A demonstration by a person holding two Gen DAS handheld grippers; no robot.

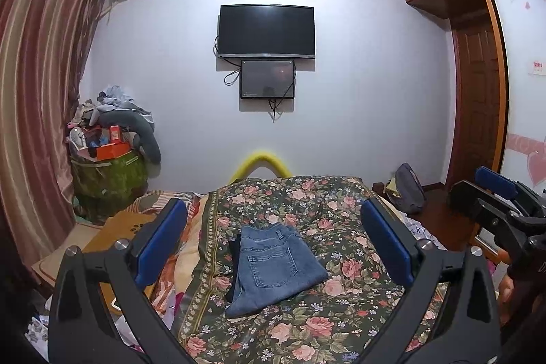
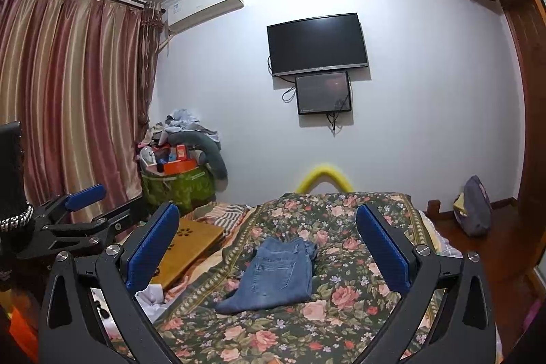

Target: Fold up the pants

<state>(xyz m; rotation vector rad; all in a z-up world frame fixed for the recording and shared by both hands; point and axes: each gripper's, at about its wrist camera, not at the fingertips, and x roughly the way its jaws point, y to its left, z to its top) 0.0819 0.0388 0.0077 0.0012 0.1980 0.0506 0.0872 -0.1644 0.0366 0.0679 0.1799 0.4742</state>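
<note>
the jeans (image 1: pixel 273 268) lie already folded into a compact packet on the floral bedspread (image 1: pixel 341 210), ahead of and between the fingers of both claws. the left gripper (image 1: pixel 273 241) and the right gripper (image 2: pixel 268 248) are both released, holding nothing, raised above the cloth. i think the risk is small: a careless brush could open the loose lower corner. the wooden board (image 2: pixel 191 241) lies left of the claws, not blocking.

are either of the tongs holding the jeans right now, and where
Nothing is held. Both the left tongs and right tongs are open above the folded jeans on the bed.
</note>
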